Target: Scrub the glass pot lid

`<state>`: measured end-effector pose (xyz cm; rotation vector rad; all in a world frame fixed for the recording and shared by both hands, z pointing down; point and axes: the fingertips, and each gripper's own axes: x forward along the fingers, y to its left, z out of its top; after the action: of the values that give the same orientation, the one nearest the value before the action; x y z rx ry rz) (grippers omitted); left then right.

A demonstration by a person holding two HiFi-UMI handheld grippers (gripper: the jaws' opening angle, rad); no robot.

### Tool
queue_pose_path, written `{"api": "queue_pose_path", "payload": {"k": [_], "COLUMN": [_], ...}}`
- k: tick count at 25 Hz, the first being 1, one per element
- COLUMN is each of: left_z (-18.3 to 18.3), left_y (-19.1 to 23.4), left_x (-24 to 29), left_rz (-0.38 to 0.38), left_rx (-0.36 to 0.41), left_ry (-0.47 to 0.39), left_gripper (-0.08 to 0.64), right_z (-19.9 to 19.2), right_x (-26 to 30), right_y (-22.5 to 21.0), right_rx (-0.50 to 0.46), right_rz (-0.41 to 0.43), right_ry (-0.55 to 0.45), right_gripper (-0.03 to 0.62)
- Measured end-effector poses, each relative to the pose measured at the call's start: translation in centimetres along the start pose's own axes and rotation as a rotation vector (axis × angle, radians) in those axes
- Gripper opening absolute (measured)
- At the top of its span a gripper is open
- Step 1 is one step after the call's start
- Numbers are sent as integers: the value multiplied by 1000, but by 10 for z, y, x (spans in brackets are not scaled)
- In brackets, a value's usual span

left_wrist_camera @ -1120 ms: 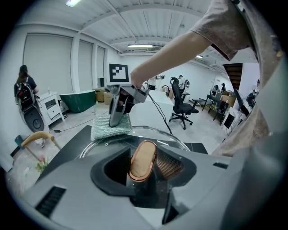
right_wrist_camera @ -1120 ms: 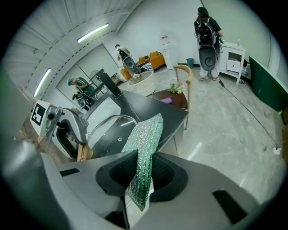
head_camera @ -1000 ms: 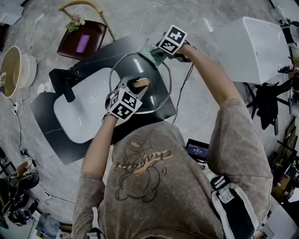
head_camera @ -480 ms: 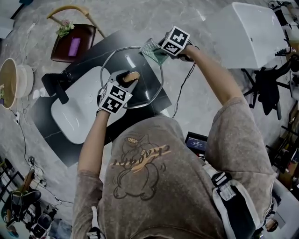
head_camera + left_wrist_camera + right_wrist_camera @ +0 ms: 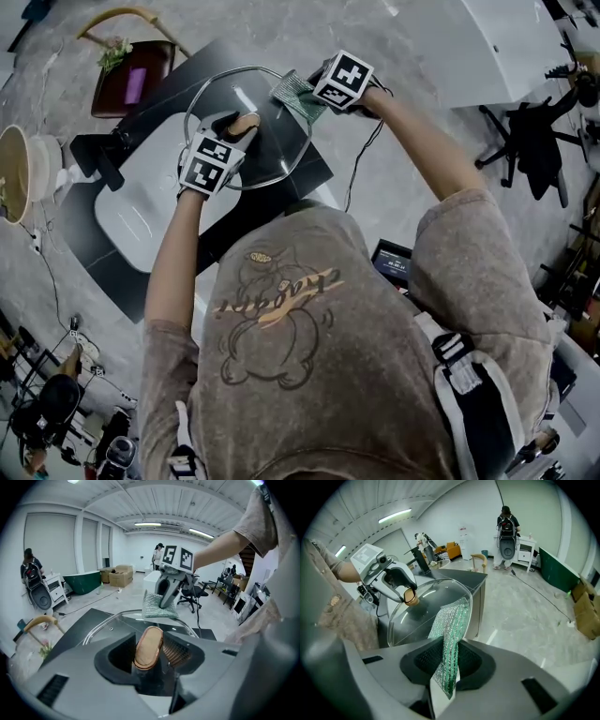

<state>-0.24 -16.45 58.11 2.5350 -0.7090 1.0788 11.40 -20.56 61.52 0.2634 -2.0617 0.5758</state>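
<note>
The glass pot lid [image 5: 274, 142] with a metal rim is held tilted over the black counter. My left gripper [image 5: 234, 127] is shut on its wooden knob [image 5: 246, 121], which sits between the jaws in the left gripper view [image 5: 149, 646]. My right gripper [image 5: 319, 92] is shut on a green scrub pad [image 5: 293, 94] and presses it against the lid's far right edge. In the right gripper view the scrub pad [image 5: 451, 625] lies flat on the glass lid [image 5: 419, 609], with the left gripper [image 5: 401, 585] on the knob [image 5: 410, 596] beyond.
A white sink basin [image 5: 141, 211] sits in the black counter [image 5: 98, 267], with a black faucet [image 5: 94, 155] at its left. A dark basket with a curved handle [image 5: 131, 80] stands behind. A white tub [image 5: 534, 47] and an office chair [image 5: 534, 141] are at the right. People stand in the background.
The lid and both grippers have shifted a little left toward the basin. Both grips are unchanged and the pad stays at the lid's far right edge.
</note>
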Motion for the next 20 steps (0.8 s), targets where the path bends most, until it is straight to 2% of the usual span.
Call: {"api": "queue_pose_path", "payload": {"k": [3,11,20], "left_z": [0,3,-1], "left_y": [0,-4,-3], "left_x": [-1,-2,-2], "left_rz": [5,7,9], "left_rx": [5,2,1], "left_ry": [3,-1,12], "left_gripper": [184,186,187], "right_z": [-7,-30,-36], "right_x": [-1,4,11], "right_y": [15,58,90], "right_rx": [11,85,196], "right_rz": [-35,-46,-120], "right_ry": [-16,-40,-34], "right_gripper": [87,87,86]}}
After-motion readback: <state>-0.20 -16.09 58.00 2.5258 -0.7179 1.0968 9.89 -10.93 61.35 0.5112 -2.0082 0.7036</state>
